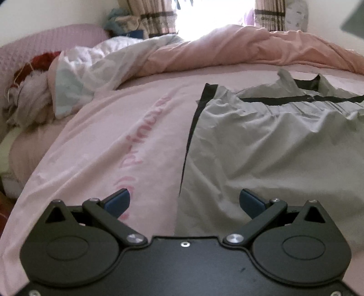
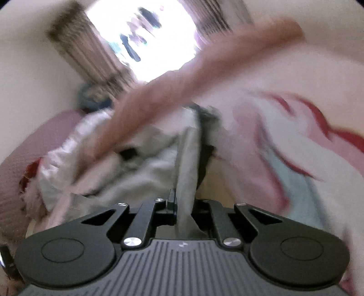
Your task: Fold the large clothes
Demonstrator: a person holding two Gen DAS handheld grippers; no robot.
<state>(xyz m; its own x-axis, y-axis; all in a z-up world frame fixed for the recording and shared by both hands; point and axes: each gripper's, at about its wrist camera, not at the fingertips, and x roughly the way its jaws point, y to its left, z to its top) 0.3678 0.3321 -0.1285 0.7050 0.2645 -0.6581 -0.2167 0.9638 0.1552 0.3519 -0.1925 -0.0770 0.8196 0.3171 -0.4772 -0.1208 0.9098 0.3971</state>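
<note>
The grey garment [image 1: 273, 145] lies spread on the bed [image 1: 109, 136], over the pink sheet with its pink lettering, on the right half of the left wrist view. It has black trim: one dark stripe runs down its left edge and another crosses it near the far end, where the cloth bunches into ridges. The left gripper [image 1: 184, 201] hovers above the near edge of the garment with its jaws spread wide and nothing between them; one blue pad [image 1: 119, 200] hangs over the pink sheet, the other over grey cloth, and the garment's striped left edge runs up between the two.

The right gripper [image 2: 182, 205] has its jaws drawn almost together on a fold of the same grey garment [image 2: 185, 170], which rises from the pinch as a narrow band and widens into crumpled cloth further off (this view is badly blurred, so finer detail is lost). A dark strip of the garment's trim runs just beside that band on its right.

At the back of the bed a pink and white duvet [image 1: 204, 52] is heaped in a long roll. At the head end, left, lie a red and white plush thing [image 1: 29, 77] and the pink headboard [image 1: 45, 43]. Beyond are patterned curtains [image 1: 154, 18] and a bright window. No containers are in view.
</note>
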